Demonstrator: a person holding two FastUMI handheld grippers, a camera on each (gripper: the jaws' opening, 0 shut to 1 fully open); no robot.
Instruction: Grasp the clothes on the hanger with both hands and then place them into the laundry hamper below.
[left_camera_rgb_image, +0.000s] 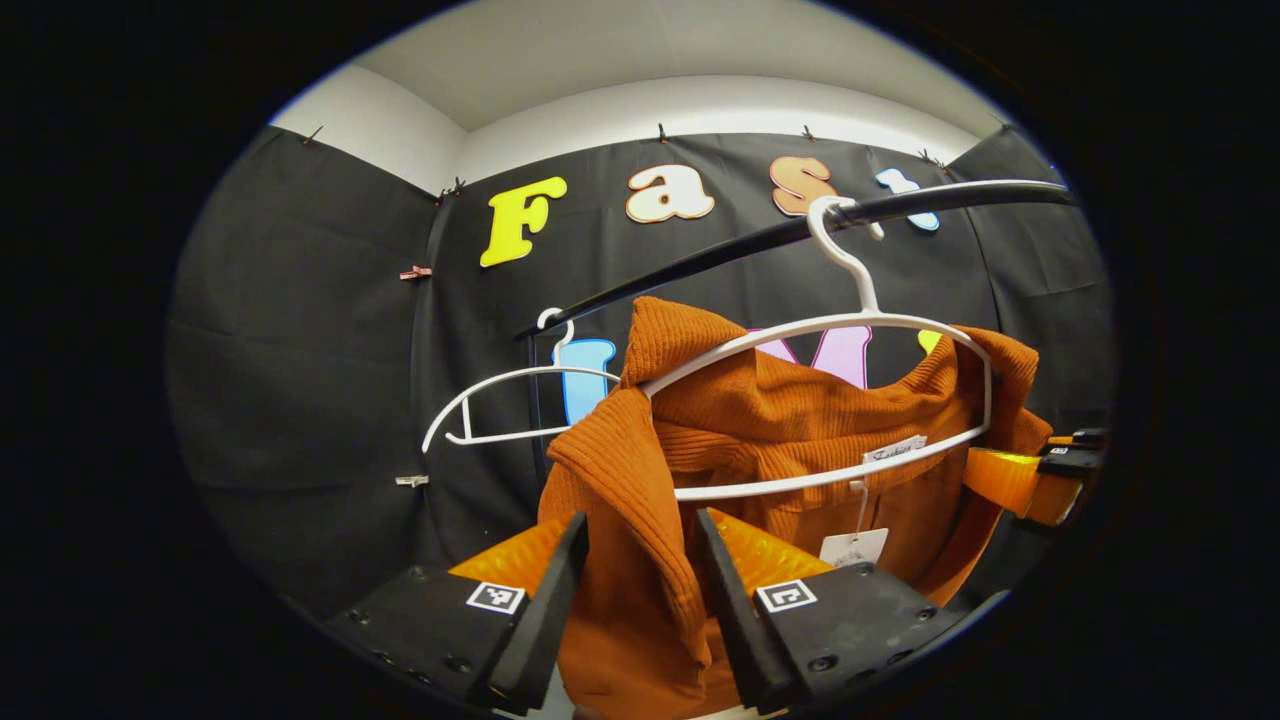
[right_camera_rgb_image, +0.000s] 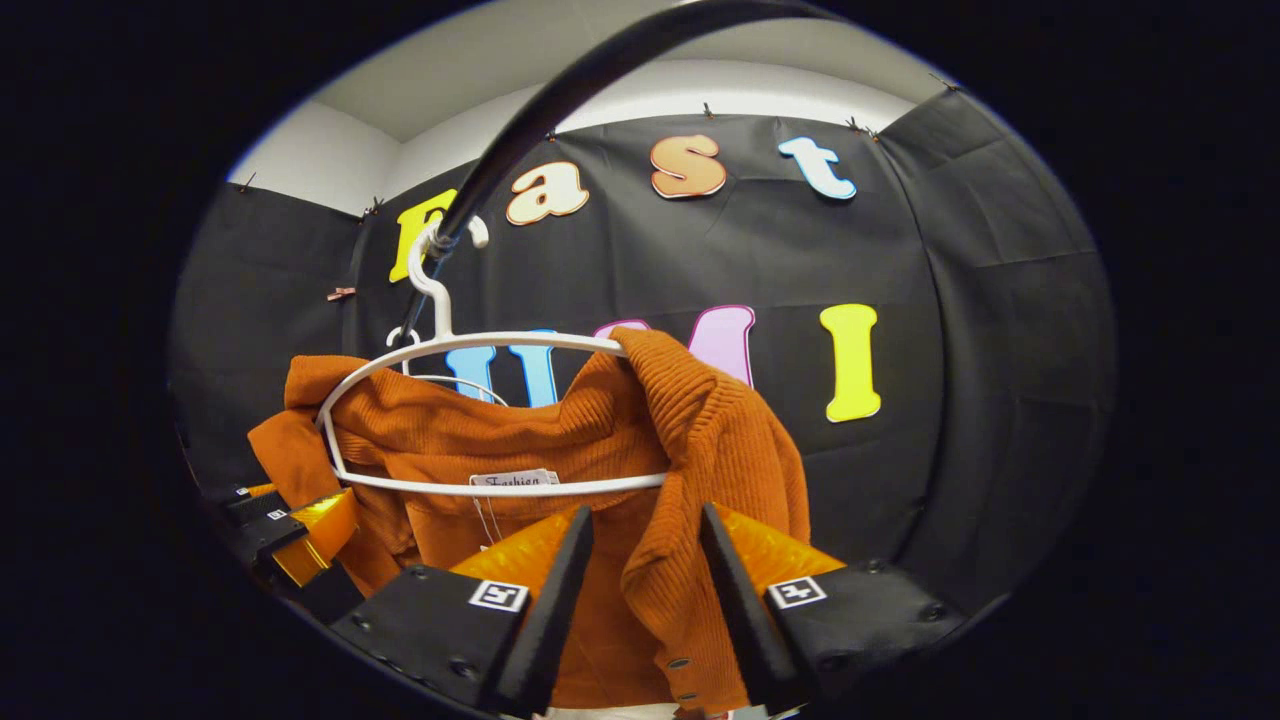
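Observation:
An orange ribbed sweater (left_camera_rgb_image: 800, 420) hangs on a white hanger (left_camera_rgb_image: 850, 325) hooked over a black rail (left_camera_rgb_image: 700, 262). In the left gripper view my left gripper (left_camera_rgb_image: 640, 525) is shut on one shoulder of the sweater, and the cloth fills the gap between its fingers. Farther off, my right gripper (left_camera_rgb_image: 1040, 475) sits at the other shoulder. In the right gripper view my right gripper (right_camera_rgb_image: 645, 515) is shut on a fold of the sweater (right_camera_rgb_image: 450, 440) just below the end of the hanger (right_camera_rgb_image: 480, 340). My left gripper (right_camera_rgb_image: 300, 525) shows at the sweater's far side.
An empty second white hanger (left_camera_rgb_image: 500, 380) hangs farther along the rail (right_camera_rgb_image: 540, 110). A paper tag (left_camera_rgb_image: 853, 547) dangles from the sweater's collar. The booth's black cloth wall stands close behind.

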